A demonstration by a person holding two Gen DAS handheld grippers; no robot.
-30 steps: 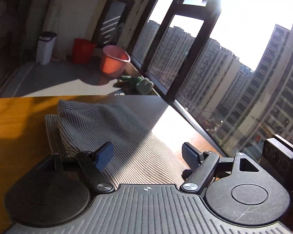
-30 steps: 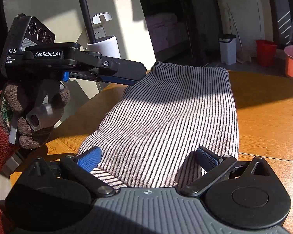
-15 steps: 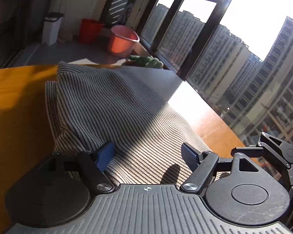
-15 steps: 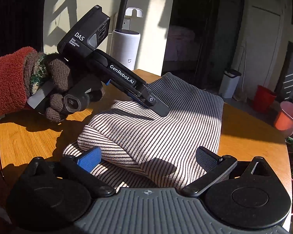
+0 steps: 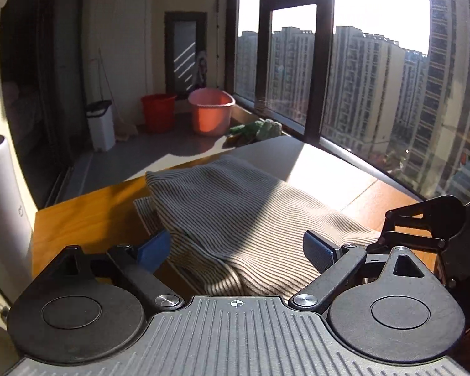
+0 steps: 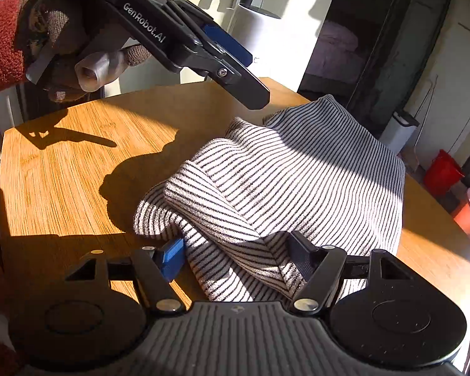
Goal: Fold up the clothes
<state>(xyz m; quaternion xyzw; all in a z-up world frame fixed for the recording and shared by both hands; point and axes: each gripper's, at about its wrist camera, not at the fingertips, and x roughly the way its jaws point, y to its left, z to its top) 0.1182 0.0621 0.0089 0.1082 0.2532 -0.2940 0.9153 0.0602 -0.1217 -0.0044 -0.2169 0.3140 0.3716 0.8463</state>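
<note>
Sunlight falls across the wooden table (image 6: 78, 169), the biggest thing before me, and on it lies the striped garment (image 6: 297, 181), folded over itself into a thick bundle that fills the middle and far right of the top. One rolled edge of it bulges toward me, with a flatter layer sticking out beneath.

My right gripper (image 6: 236, 255) sits low at the bundle's near edge, and its jaws are closing with a fold of the striped cloth between them; the cloth touches both pads, though I cannot tell how firmly they press.

My left gripper (image 5: 239, 247) is at the garment's other side, jaws opening wide, each pad standing clear of the cloth that lies between them. From the right wrist view it hangs above the table, tilted downward, held in a gloved hand (image 6: 50, 47) with a red fuzzy sleeve (image 6: 3, 37).

Beyond the table stand a white bin (image 5: 101, 125), a red bucket (image 5: 158, 111) and a pink basin (image 5: 211, 114), close together by the window.
</note>
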